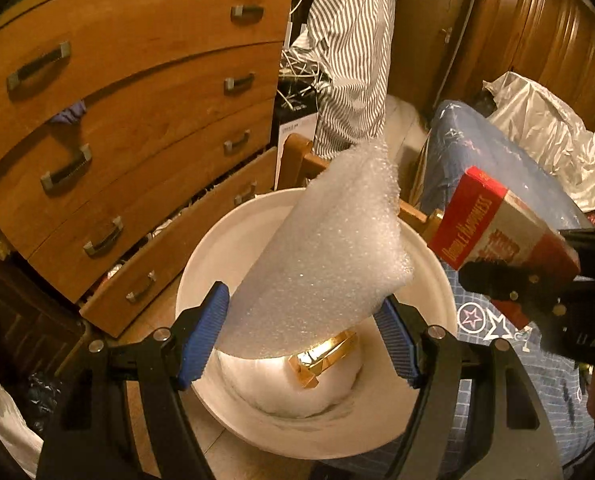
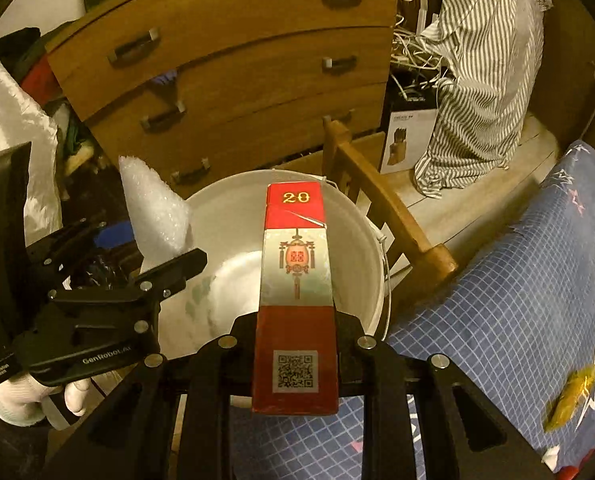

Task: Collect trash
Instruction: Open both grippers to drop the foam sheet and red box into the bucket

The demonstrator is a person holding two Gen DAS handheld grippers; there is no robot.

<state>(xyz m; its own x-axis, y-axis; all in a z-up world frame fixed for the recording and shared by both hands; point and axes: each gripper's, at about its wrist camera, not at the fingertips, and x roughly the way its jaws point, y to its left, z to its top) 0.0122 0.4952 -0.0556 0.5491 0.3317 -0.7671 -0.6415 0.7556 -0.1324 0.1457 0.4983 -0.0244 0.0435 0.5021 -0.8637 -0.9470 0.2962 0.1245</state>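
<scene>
My left gripper point(image 1: 299, 336) is above the white bucket point(image 1: 225, 240). A white foam sheet point(image 1: 321, 256) stands between its blue pads point(image 1: 201, 336), which are spread wide on either side of it. A gold wrapper point(image 1: 321, 356) lies in the bucket on white stuffing. My right gripper point(image 2: 295, 316) is shut on a long red and silver carton point(image 2: 295, 280) and holds it over the bucket point(image 2: 353, 224). The carton also shows in the left wrist view point(image 1: 497, 224). The left gripper and foam sheet point(image 2: 153, 212) show in the right wrist view.
A wooden chest of drawers point(image 1: 137, 120) stands behind the bucket, its lowest drawer ajar. A wooden bed frame point(image 2: 381, 204) and blue patterned bedding point(image 2: 517, 280) lie right. A yellow wrapper point(image 2: 573, 396) lies on the bedding. A striped shirt point(image 1: 349, 52) hangs behind.
</scene>
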